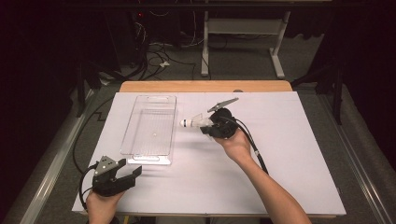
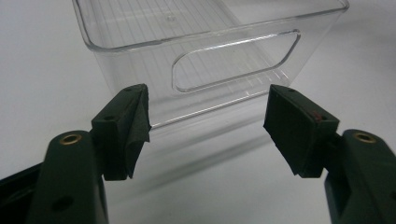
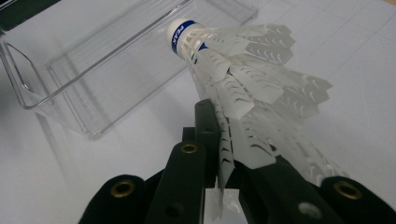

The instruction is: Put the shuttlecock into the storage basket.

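Surface (image 1: 289, 154) = white sheet/board over a wooden top; bare wood strip shows along far edge (image 1: 205, 86). Sheet is plain, w/ faint grid lines seen in right gripper view.

Directly on it: one clear plastic bin (image 1: 150, 99), rectangular, long axis running near-to-far, on left half of the surface. Ribbed bottom, cut-out handle slot in the near end wall (image 2: 236, 60); far end has a slot too. Nothing inside as far as can be seen. Bin throws a soft shadow on the sheet at its near end.

Black cable trails over the sheet's right-centre part (image 1: 256, 151). Around the surface: grey carpet floor (image 1: 364, 154).
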`<state>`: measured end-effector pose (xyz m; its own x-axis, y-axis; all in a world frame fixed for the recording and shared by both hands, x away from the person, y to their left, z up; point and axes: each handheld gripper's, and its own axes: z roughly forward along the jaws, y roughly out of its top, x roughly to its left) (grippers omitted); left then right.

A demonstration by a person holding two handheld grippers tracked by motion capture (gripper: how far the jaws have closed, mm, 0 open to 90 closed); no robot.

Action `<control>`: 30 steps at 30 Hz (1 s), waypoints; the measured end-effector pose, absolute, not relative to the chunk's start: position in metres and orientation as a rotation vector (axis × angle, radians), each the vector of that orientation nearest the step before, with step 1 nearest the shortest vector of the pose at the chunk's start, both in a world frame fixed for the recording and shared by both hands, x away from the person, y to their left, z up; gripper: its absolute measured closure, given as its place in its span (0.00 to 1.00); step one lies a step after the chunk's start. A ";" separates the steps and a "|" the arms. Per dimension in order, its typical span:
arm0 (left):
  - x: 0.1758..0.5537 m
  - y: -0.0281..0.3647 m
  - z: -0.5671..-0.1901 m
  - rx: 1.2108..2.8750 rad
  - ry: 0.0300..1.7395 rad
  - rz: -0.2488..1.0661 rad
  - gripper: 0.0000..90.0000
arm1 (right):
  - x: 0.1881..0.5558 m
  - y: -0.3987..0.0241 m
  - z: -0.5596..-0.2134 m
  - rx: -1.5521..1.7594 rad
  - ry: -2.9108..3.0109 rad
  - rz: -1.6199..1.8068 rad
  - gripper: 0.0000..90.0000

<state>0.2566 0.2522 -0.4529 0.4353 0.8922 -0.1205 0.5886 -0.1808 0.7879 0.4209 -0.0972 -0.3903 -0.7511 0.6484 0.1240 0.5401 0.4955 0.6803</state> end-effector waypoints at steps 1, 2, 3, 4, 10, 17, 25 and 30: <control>0.257 0.253 -0.453 1.881 1.258 0.473 0.35 | 0.421 -0.097 -0.390 1.035 2.590 1.093 1.00; 0.257 0.253 -0.454 1.884 1.259 0.470 0.35 | 0.422 -0.096 -0.390 1.038 2.592 1.092 1.00; 0.258 0.253 -0.454 1.884 1.260 0.468 0.35 | 0.423 -0.096 -0.390 1.034 2.596 1.096 1.00; 0.258 0.253 -0.454 1.883 1.260 0.466 0.35 | 0.424 -0.095 -0.389 1.039 2.597 1.097 1.00; 0.257 0.254 -0.455 1.871 1.274 0.458 0.36 | 0.427 -0.089 -0.385 1.033 2.604 1.097 1.00; 0.257 0.252 -0.456 1.880 1.270 0.453 0.36 | 0.431 -0.080 -0.377 1.017 2.604 1.112 1.00; 0.257 0.252 -0.456 1.881 1.270 0.448 0.35 | 0.441 -0.068 -0.380 1.020 2.612 1.131 1.00; 0.257 0.253 -0.457 1.876 1.276 0.438 0.36 | 0.443 -0.061 -0.374 1.002 2.610 1.129 1.00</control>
<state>0.2575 0.2530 -0.4566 0.4289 0.8908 -0.1500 0.6107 -0.1635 0.7748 0.4432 -0.0606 -0.3743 -0.7718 0.6206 0.1385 0.5259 0.5006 0.6876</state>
